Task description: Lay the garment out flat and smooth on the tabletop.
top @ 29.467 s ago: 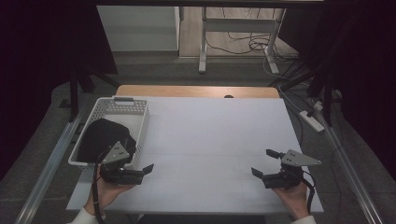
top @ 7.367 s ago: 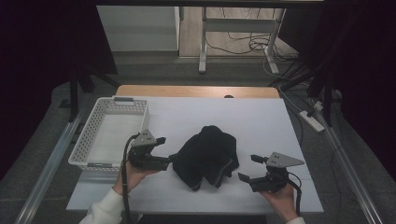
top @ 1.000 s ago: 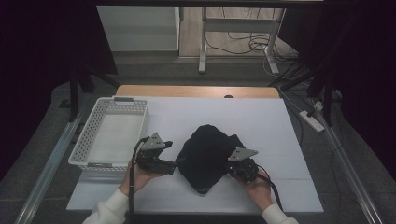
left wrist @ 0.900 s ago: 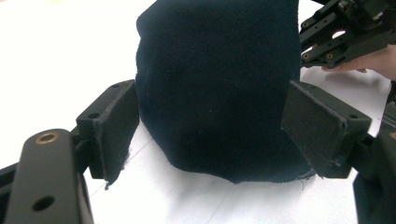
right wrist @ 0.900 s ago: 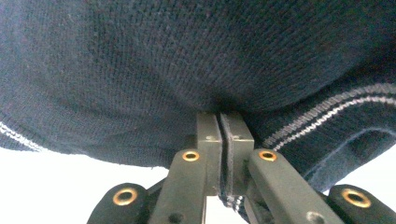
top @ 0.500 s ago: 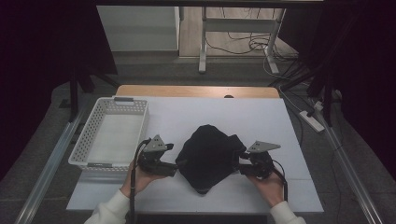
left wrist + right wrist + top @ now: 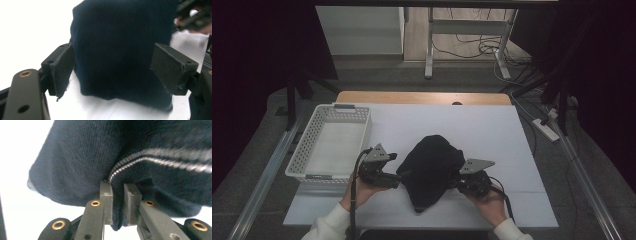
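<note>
Two grippers flank one dark knitted garment [image 7: 432, 167], which lies bunched on the white table [image 7: 492, 125], nearer the front edge than the back and about midway between the left and right edges. Its long axis runs roughly front to back, with a narrow tail pointing at the front edge.

Your right gripper [image 7: 460, 181] is on the garment's right side, jaws pressed together on a fold of the knit; in the right gripper view the pads [image 7: 130, 195] pinch a hem with a thin pale stripe. That side looks secured.

Your left gripper [image 7: 398, 177] sits at the garment's left side, jaws spread wide. In the left gripper view the cloth [image 7: 120, 50] stands straight ahead between the two pads [image 7: 61, 70]; whether either pad touches the knit you cannot tell from here.

The relation that matters: the cloth lies directly in front of the left gripper's open mouth, toward the right edge of the table. Judgement: the next move is a short push inward and a close on the left edge, matching the right side's grip.

Both hands rest low near the front edge, forearms coming in from the front, grippers pointed toward each other.

White basket [image 7: 312, 150] stands at the table's left edge, just beyond your left hand [image 7: 357, 192], nothing in it.
</note>
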Action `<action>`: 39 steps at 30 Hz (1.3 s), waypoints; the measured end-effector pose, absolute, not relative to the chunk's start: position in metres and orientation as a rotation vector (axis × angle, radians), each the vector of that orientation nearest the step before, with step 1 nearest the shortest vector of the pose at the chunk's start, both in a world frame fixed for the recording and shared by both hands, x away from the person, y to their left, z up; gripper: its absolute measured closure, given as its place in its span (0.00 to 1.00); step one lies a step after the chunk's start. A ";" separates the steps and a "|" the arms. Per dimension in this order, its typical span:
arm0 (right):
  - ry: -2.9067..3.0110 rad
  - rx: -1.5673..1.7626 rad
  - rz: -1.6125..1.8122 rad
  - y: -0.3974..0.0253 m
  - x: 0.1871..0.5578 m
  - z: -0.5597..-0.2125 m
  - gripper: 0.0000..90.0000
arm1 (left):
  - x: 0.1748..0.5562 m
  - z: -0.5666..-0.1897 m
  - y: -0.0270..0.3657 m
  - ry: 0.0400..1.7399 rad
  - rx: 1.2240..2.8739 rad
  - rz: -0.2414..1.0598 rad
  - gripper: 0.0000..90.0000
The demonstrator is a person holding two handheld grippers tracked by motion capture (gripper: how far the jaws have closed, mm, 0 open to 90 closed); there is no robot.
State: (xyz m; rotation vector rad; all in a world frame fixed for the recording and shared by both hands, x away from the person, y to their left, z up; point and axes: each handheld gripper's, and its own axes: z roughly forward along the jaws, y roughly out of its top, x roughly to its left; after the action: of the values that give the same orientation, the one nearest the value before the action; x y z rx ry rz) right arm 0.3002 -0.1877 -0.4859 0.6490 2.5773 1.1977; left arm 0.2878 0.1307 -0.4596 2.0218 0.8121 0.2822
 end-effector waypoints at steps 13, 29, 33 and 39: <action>2.632 0.510 1.327 -0.136 0.283 -0.484 0.88 | 0.283 -0.456 0.129 0.796 2.023 0.298 0.23; 2.532 0.728 1.356 -0.221 0.276 -0.471 0.42 | 0.273 -0.474 0.105 0.763 2.112 0.244 0.23; 2.460 0.822 1.315 -0.244 0.283 -0.474 0.41 | 0.264 -0.483 0.099 0.762 2.154 0.232 0.22; 2.455 0.854 1.279 -0.248 0.290 -0.480 0.40 | 0.258 -0.501 0.098 0.801 2.199 0.184 0.21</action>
State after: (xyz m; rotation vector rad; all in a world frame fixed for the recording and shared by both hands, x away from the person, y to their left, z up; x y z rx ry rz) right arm 0.2899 -0.2482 -0.4802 0.8541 2.4550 1.2785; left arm 0.2579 0.0980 -0.5011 2.1989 0.8010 0.1841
